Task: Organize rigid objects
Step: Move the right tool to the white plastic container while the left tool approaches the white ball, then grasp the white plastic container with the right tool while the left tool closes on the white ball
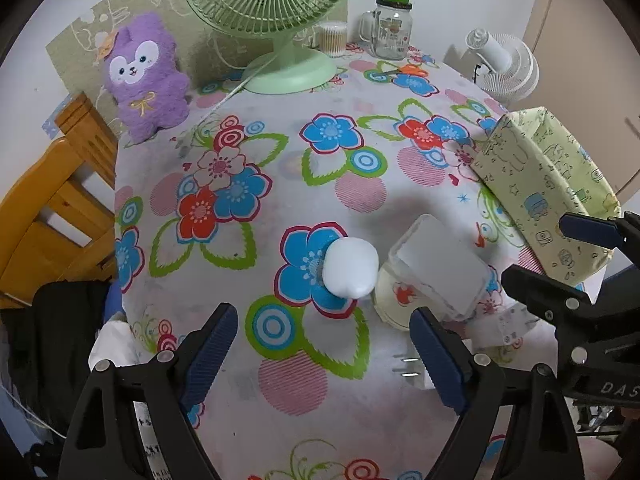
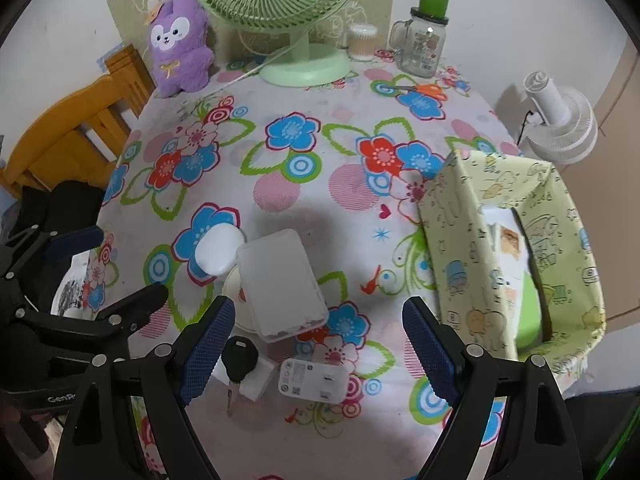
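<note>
Wide-open right gripper (image 2: 320,344) above a floral tablecloth (image 2: 312,184), nothing between the blue pads (image 2: 208,344). Below it a frosted rectangular case (image 2: 280,288) lying over a cream round dish (image 2: 236,292), with a white oval case (image 2: 218,252) just beside — and nearer, a black-headed key (image 2: 239,364) on a small white block (image 2: 260,378), next to a white charger (image 2: 314,380). At right, a pale-green patterned storage box (image 2: 460,248); at left edge, the left gripper (image 2: 104,264).

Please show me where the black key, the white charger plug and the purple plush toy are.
black key (image 2: 240,360), right wrist view, on its black head.
white charger plug (image 2: 314,380), right wrist view, on its flat face.
purple plush toy (image 1: 146,80), left wrist view, on its body.
</note>
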The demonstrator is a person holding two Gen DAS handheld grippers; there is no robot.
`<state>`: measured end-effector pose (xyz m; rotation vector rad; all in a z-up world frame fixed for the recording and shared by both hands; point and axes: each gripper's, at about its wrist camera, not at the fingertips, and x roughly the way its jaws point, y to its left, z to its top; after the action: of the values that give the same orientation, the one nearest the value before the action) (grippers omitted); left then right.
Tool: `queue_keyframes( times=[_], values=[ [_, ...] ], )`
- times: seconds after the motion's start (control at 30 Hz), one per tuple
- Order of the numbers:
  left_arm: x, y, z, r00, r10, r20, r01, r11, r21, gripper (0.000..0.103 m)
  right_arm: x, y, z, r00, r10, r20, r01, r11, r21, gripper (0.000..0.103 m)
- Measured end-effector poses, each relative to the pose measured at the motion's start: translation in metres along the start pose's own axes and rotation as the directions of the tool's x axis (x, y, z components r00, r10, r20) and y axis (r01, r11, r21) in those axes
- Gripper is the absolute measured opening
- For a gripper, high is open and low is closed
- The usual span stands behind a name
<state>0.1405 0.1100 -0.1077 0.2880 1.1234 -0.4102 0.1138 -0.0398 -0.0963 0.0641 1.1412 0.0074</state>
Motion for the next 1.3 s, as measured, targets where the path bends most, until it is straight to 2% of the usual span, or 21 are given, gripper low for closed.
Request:
queue_keyframes(
  times=[0.1,0.3,0.9,1.03,1.17,1.3],
  values=[
    [0.010,0.001,0.000,1.000,-0.012,-0.015,0.012,1.000,0.011,0.084,0.011,0.005,0.001,1.000,-0.006,-0.022,0.005,1.000,-0.025,0.088],
    [0.025,0.009,0.001,0.999,-0.037,-0.037,0.036,0.999,-0.006,0.084,0.025,0.008,0.003,0.999,-0.006,-0.037,0.004,0.999,-0.037,0.088],
    [0.056,0.021,0.000,0.997,-0.008,-0.080,0.012,0.998,0.058,0.084,0.068,0.019,0.008,0.996,0.024,-0.092,-0.030,0.997,-0.070,0.088],
    [0.057,0.024,-0.001,0.996,-0.012,-0.083,0.018,0.997,0.073,0.084,0.076,0.021,0.009,0.994,0.027,-0.109,-0.036,0.996,-0.081,0.082],
    [0.060,0.027,-0.002,0.996,-0.009,-0.087,0.017,0.996,0.084,0.084,0.083,0.024,0.011,0.992,0.018,-0.126,-0.031,0.995,-0.099,0.081],
    [0.061,0.027,0.000,0.994,-0.020,-0.103,0.029,0.996,0.082,0.084,0.093,0.029,0.013,0.986,0.030,-0.161,-0.053,0.989,-0.136,0.071]
  ],
)
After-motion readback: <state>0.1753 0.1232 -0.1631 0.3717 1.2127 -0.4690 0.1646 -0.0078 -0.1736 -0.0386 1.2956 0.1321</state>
